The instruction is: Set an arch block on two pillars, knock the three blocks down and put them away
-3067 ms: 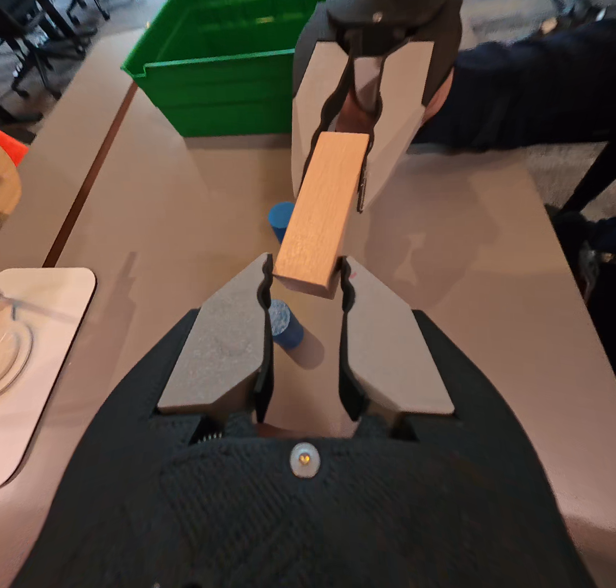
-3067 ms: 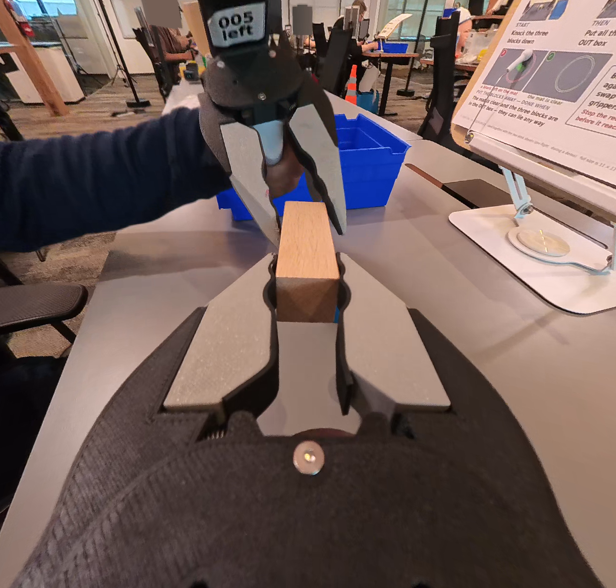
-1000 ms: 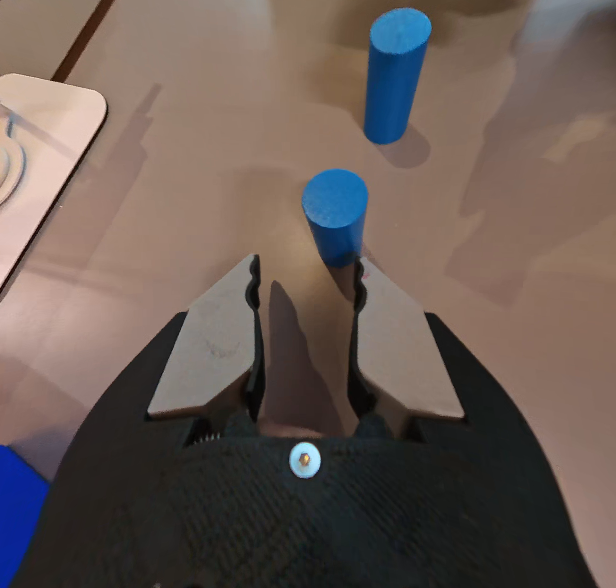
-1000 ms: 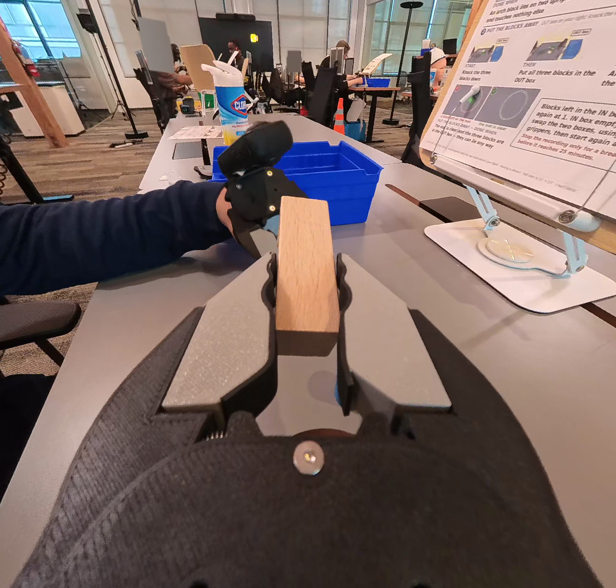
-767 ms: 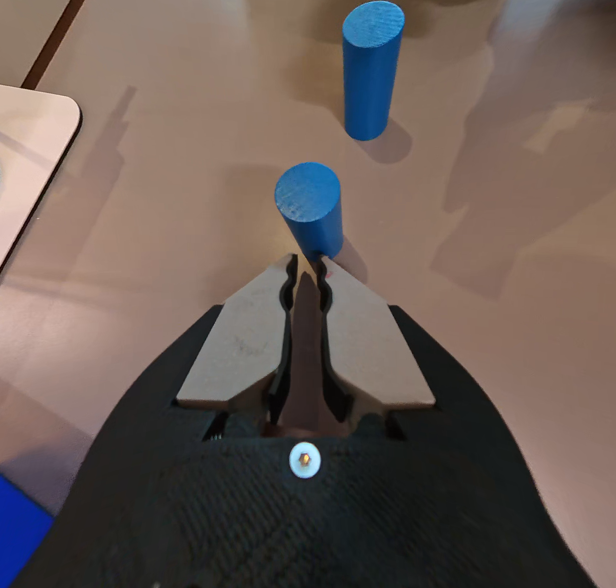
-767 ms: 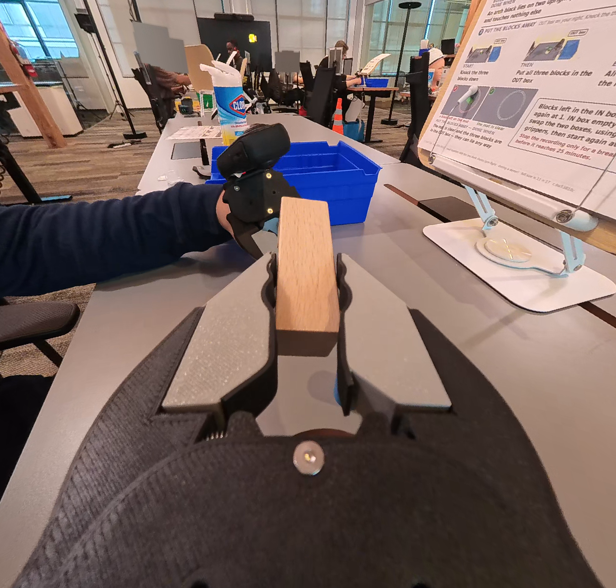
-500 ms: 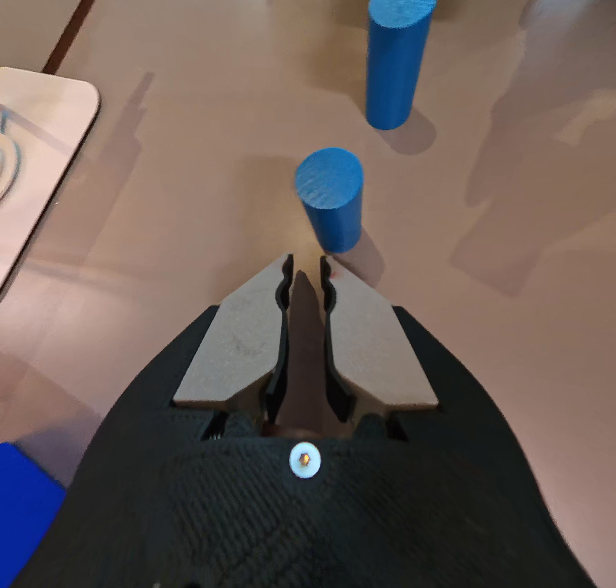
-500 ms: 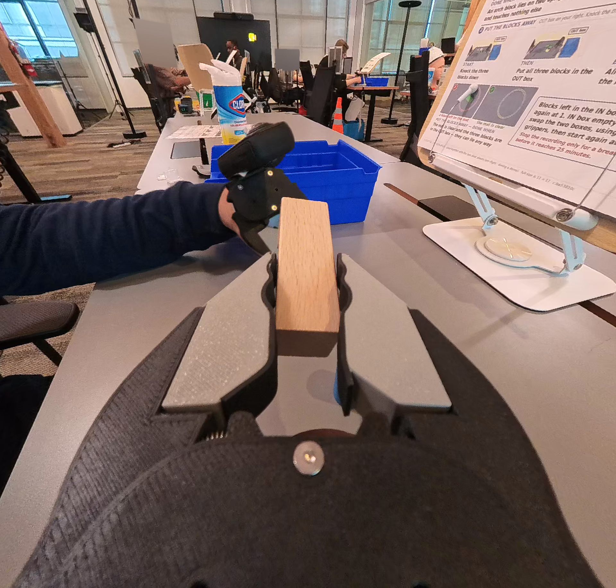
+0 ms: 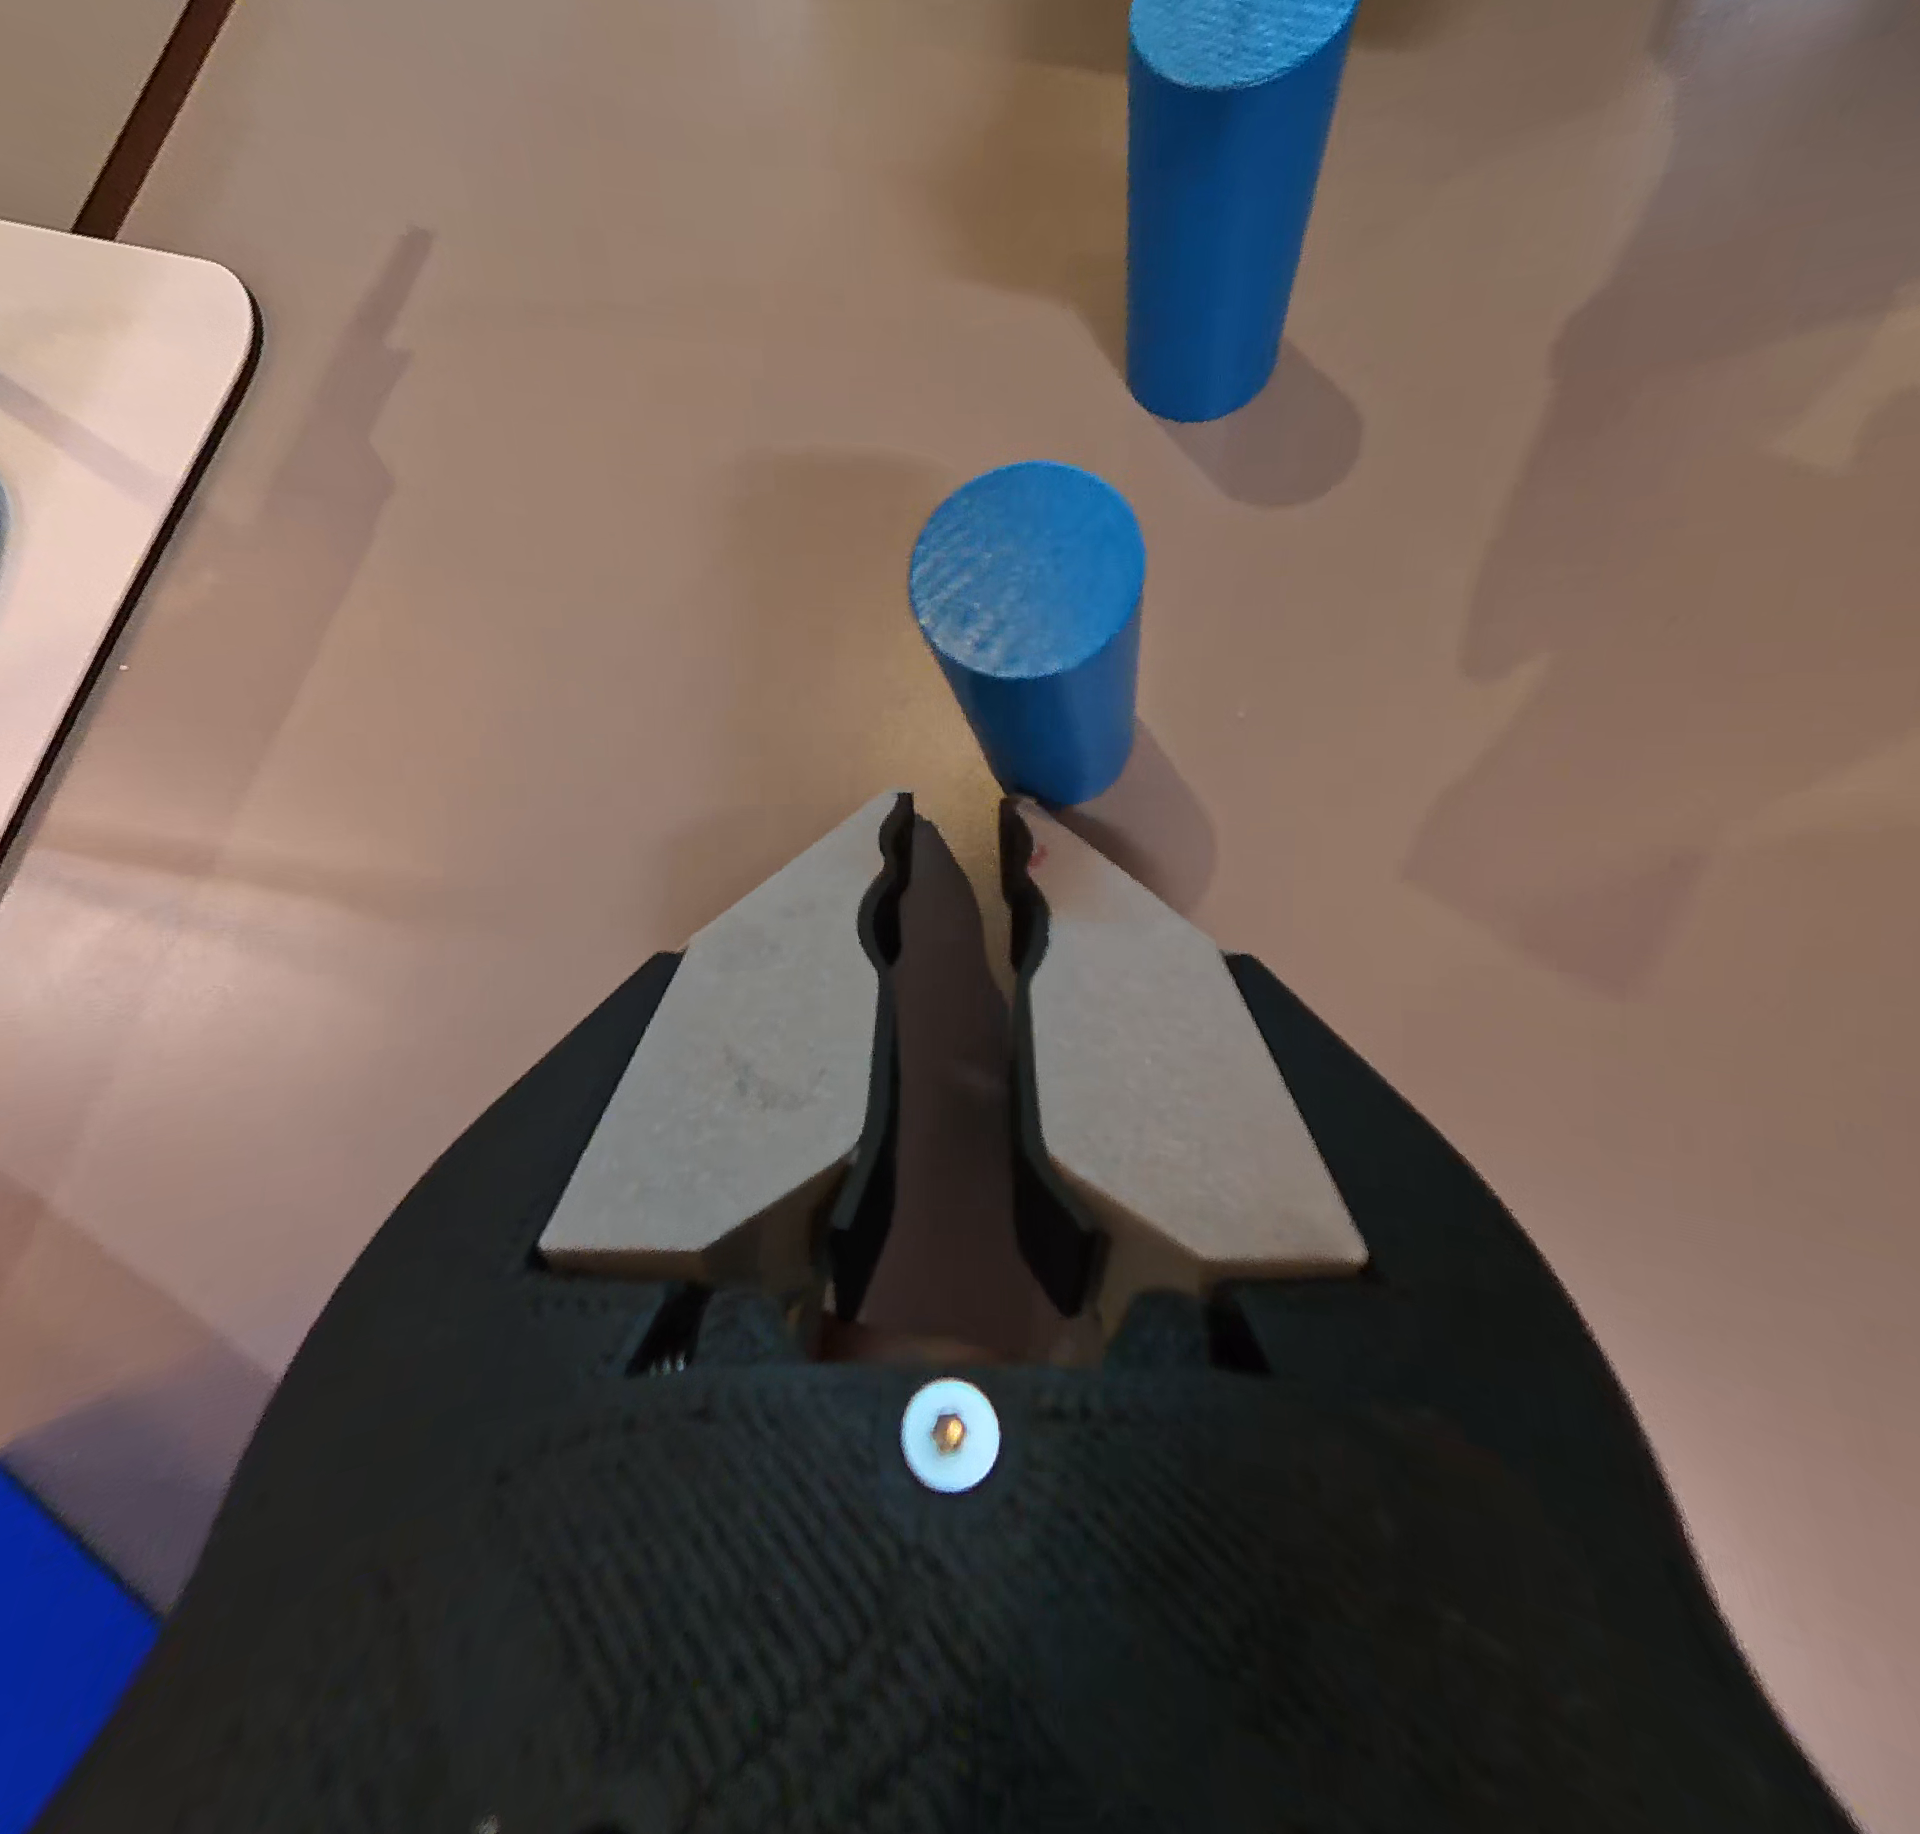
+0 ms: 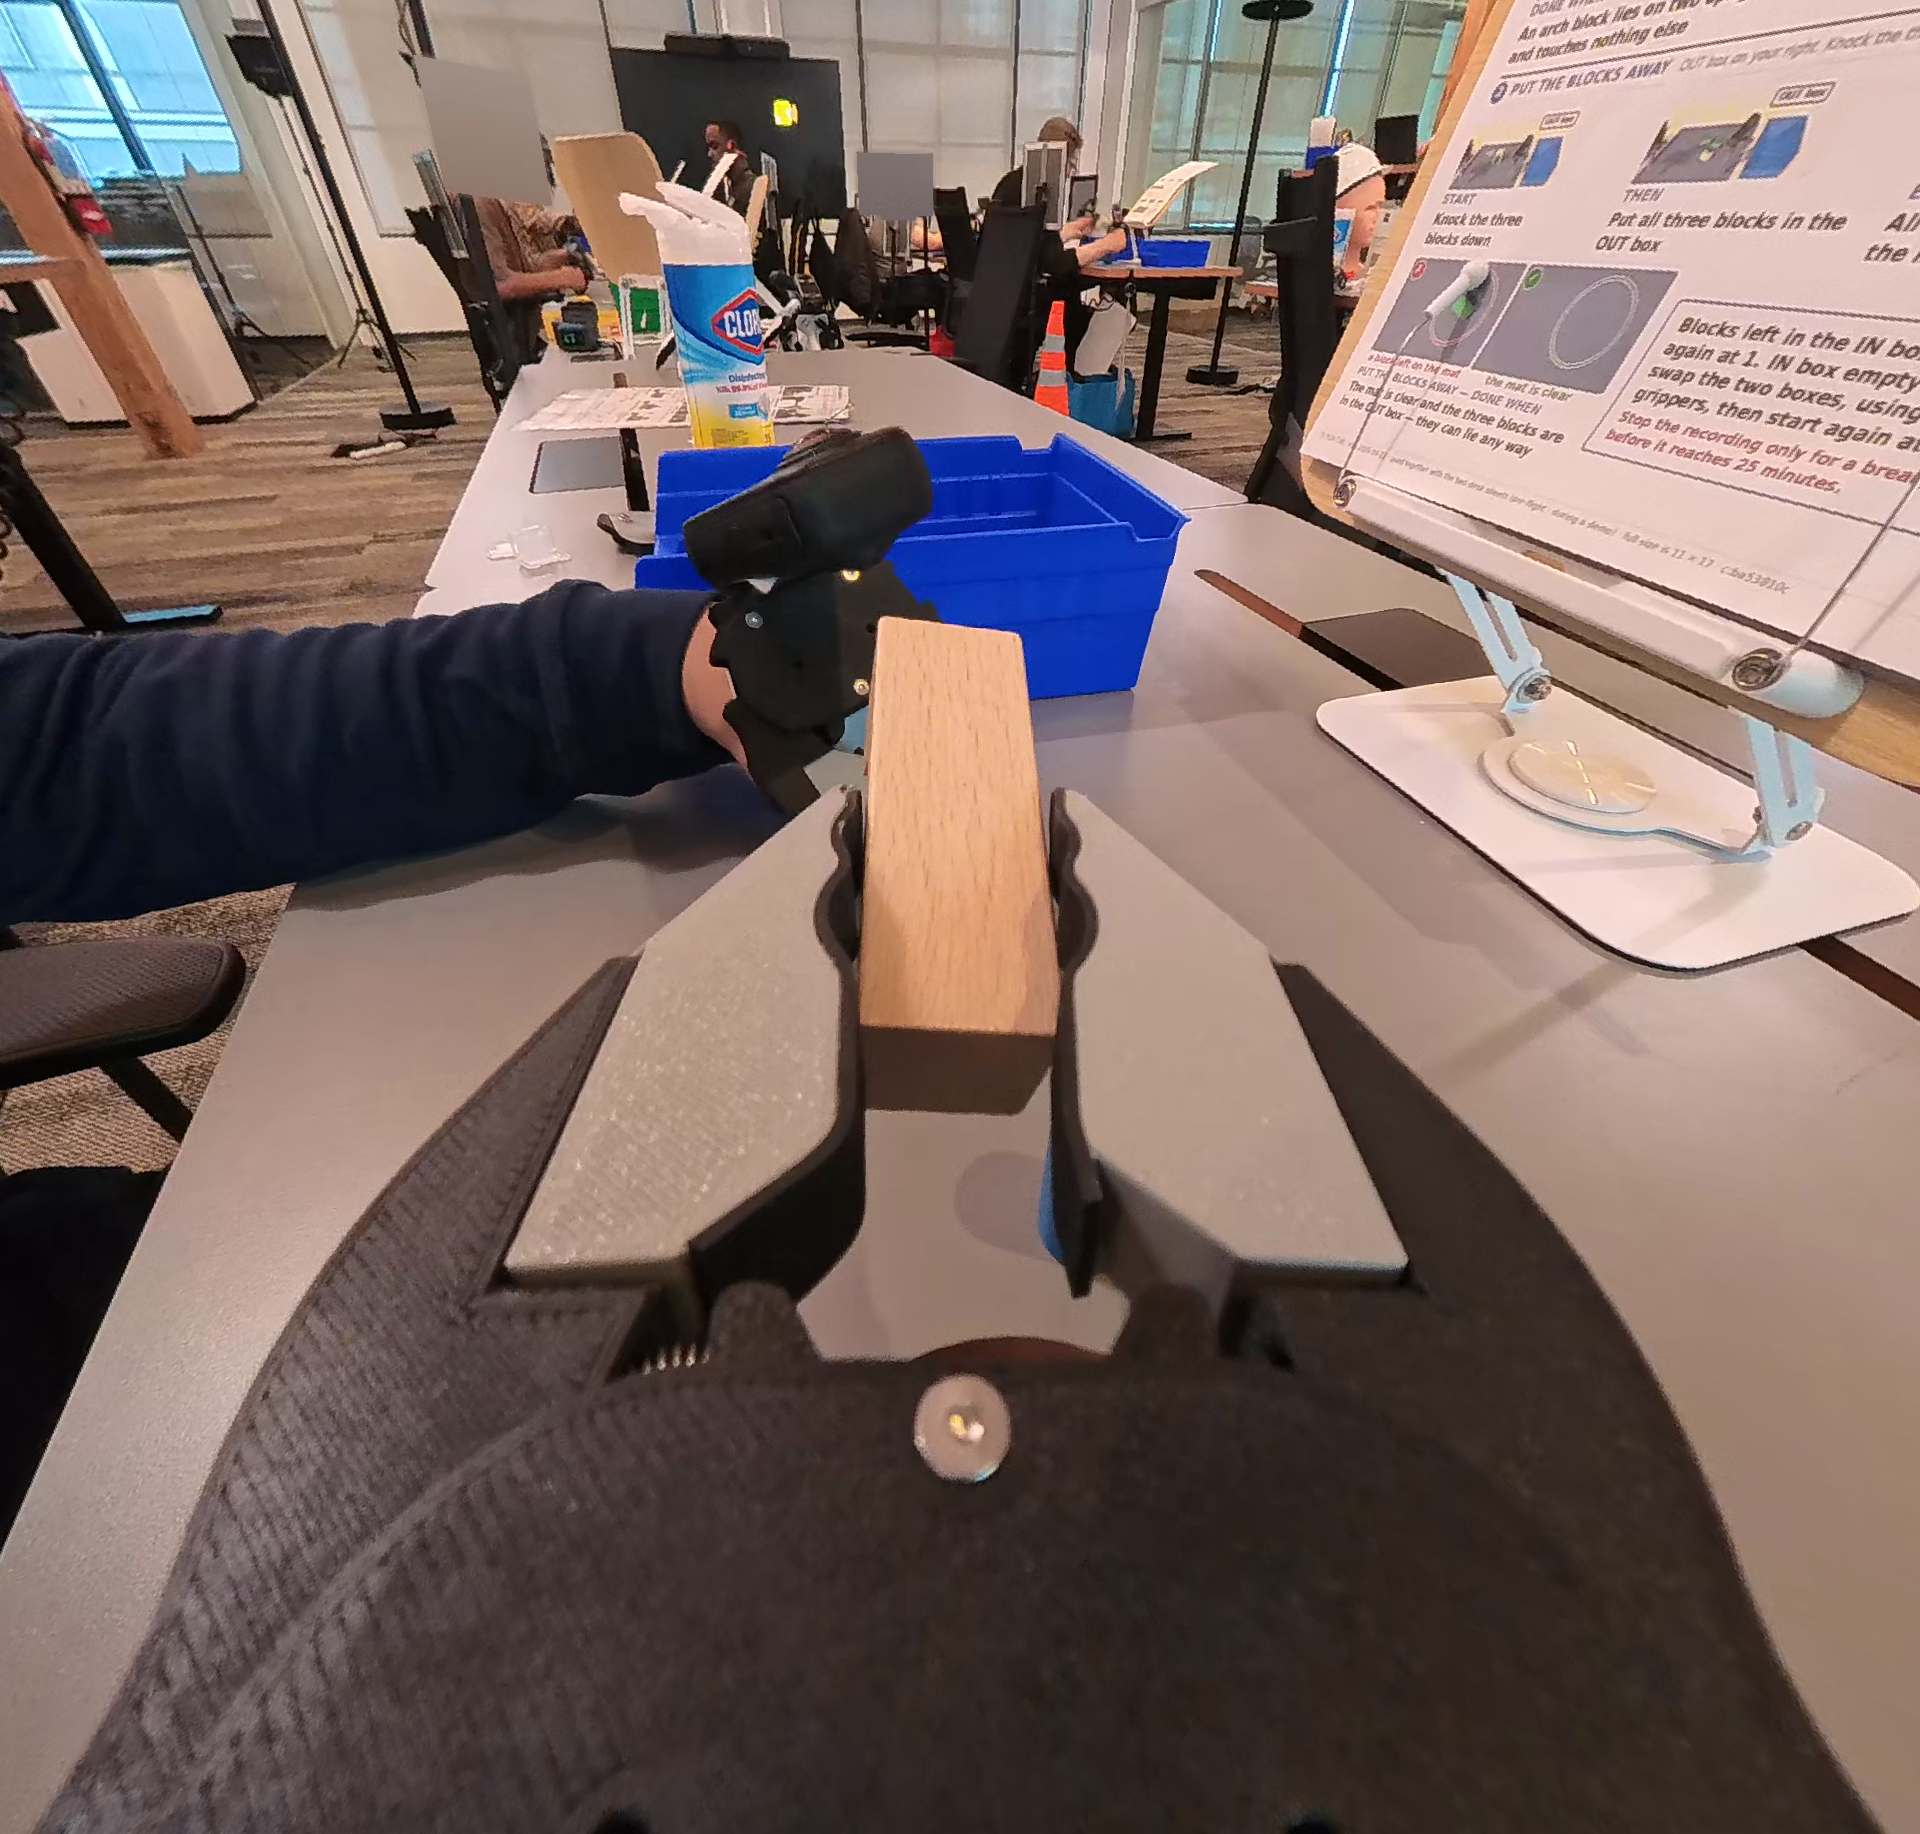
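I see a smooth grey table (image 10: 1558,1161) in a big busy office, my right gripper (image 10: 956,849) squeezing a long pale wooden block (image 10: 951,828), my left gripper (image 9: 956,813) nearly closed and empty beside two upright blue round pillars (image 9: 1034,631), a blue bin (image 10: 1039,558) partly hidden behind.

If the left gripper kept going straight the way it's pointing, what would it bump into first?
Probably the nearer blue pillar. It stands upright just ahead of the left gripper, slightly toward its right fingertip, with the jaws nearly closed and empty. The farther blue pillar stands beyond. Exact depth is hard to judge.

grippers: black textured shells, e.g. left gripper (image 9: 956,813)
fingers (image 10: 717,1088): flat grey, wavy black inner edges
sleeve (image 10: 312,735): dark navy
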The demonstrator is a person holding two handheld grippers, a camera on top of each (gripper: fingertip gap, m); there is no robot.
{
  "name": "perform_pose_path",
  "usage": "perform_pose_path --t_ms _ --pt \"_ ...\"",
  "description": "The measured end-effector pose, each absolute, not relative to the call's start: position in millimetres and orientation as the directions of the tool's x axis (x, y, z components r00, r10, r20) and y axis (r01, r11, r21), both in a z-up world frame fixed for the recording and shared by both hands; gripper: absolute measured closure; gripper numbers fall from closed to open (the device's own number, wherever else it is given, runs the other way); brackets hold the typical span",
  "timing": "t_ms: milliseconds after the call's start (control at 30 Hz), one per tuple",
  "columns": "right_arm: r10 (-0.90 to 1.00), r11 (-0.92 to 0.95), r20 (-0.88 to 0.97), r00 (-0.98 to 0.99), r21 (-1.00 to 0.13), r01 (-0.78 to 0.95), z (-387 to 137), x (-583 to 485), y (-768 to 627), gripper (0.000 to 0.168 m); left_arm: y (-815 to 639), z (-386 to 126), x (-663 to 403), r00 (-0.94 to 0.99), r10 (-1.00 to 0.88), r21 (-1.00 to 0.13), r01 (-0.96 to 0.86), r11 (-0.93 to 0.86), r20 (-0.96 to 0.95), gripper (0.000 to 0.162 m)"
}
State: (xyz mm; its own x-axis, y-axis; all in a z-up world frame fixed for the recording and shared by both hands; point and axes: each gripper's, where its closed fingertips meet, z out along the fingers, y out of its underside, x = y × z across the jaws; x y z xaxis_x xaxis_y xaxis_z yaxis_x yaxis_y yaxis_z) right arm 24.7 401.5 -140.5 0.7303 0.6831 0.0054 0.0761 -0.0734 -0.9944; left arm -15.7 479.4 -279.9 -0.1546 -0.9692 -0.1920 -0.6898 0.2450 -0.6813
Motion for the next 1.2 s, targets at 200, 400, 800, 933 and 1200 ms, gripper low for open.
perform_pose_path --t_ms 200,400,800,933,1200 --pt "0.686 -0.100 0.011 0.727 -0.989 0.108 -148.4 25.0 403.4 0.135 476.4 -279.8 -22.4 -0.172 -0.971 -0.680 -0.694 0.237 -0.164 0.143" --pt "0.737 -0.193 -0.044 0.675 -0.970 0.148 -171.8 22.4 421.0 0.135 472.2 -280.2 -29.9 -0.185 -0.975 -0.675 -0.705 0.219 -0.123 0.139" --pt "0.821 -0.213 -0.018 0.571 -0.937 0.276 -190.6 11.7 444.5 0.135 473.6 -280.1 -31.8 -0.180 -0.977 -0.682 -0.701 0.208 -0.112 0.136" --pt "0.813 -0.211 -0.002 0.582 -0.933 0.292 -191.6 11.3 446.4 0.135 472.2 -280.2 -31.6 -0.184 -0.977 -0.685 -0.698 0.208 -0.109 0.139" --pt "0.814 -0.184 0.036 0.580 -0.931 0.316 -184.8 9.2 437.3 0.135 475.4 -270.6 -43.9 -0.185 -0.974 -0.668 -0.709 0.226 -0.132 0.126"
